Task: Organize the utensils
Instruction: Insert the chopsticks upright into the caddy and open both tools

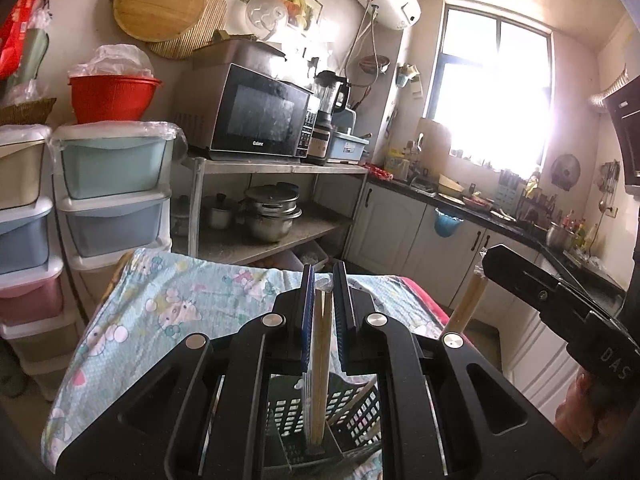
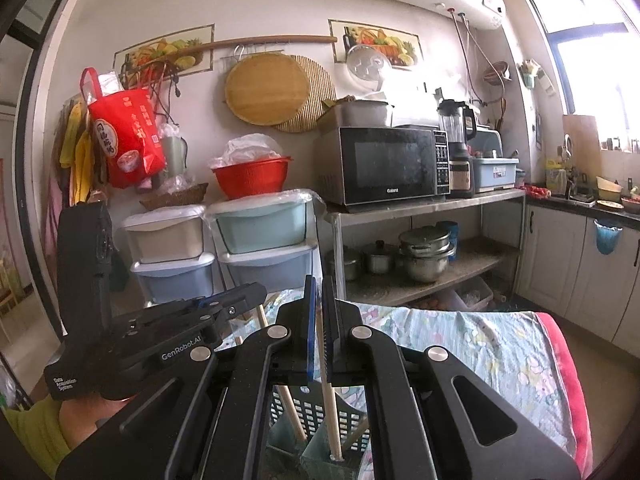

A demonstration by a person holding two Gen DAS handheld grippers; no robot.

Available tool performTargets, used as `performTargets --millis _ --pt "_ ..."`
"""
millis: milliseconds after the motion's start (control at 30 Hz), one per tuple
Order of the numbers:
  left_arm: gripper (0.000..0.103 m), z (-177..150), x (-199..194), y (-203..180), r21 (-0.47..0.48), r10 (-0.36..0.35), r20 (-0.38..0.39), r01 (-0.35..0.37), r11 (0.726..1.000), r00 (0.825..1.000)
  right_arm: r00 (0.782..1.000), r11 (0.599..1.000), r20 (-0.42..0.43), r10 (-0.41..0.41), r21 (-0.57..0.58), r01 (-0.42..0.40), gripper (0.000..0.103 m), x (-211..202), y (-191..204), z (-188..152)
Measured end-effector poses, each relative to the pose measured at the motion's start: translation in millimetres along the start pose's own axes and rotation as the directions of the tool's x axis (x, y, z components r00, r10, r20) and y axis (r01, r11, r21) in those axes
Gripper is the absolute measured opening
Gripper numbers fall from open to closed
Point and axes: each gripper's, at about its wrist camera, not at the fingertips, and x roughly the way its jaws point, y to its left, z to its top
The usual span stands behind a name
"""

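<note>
Two hand-held grippers – left hand-held gripper and right hand-held gripper – are each clamped on pale wooden chopsticks, long axis upright, tips down inside the dark perforated plastic utensil basket directly below, on the floral-clothed worktop.

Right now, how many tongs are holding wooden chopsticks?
2. The left tongs clamp pale wooden chopsticks over the black slotted plastic basket; the right tongs clamp a second lot. More may be hidden in the basket.

Left hand-held gripper and right hand-held gripper, jaws clamped, tilted slightly downward, side by side.
</note>
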Motion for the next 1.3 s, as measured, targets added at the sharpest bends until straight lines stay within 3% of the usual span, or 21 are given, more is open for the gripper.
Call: performTargets --millis 667,700,800,900,967,1300 --pt "0.006 -22 16 9 -0.019 0.006 -0.062 -0.007 1.000 0.998 0.997 0.999 -0.073 0.002 0.044 0.001 0.004 15 -6 -21" --pt "0.006 -23 16 9 -0.021 0.008 -0.065 -0.009 1.000 0.998 0.997 0.999 -0.076 0.003 0.045 0.001 0.006 15 -6 -22" --pt "0.006 -26 16 10 -0.023 0.012 -0.072 -0.014 1.000 0.997 0.996 0.998 -0.090 0.002 0.058 0.003 0.024 15 -9 -26" --pt "0.018 -30 16 13 -0.033 0.018 -0.083 -0.021 0.999 0.996 0.995 0.998 -0.102 -0.003 0.069 0.010 0.025 14 -12 -31" --pt "0.031 -32 16 15 -0.041 0.023 -0.085 -0.026 0.999 0.996 0.994 0.997 -0.110 -0.007 0.072 0.015 0.027 13 -14 -34" --pt "0.059 -39 4 22 -0.078 0.032 -0.088 -0.039 0.996 0.996 0.991 0.995 -0.137 -0.010 0.099 0.024 0.037 5 -23 -47"
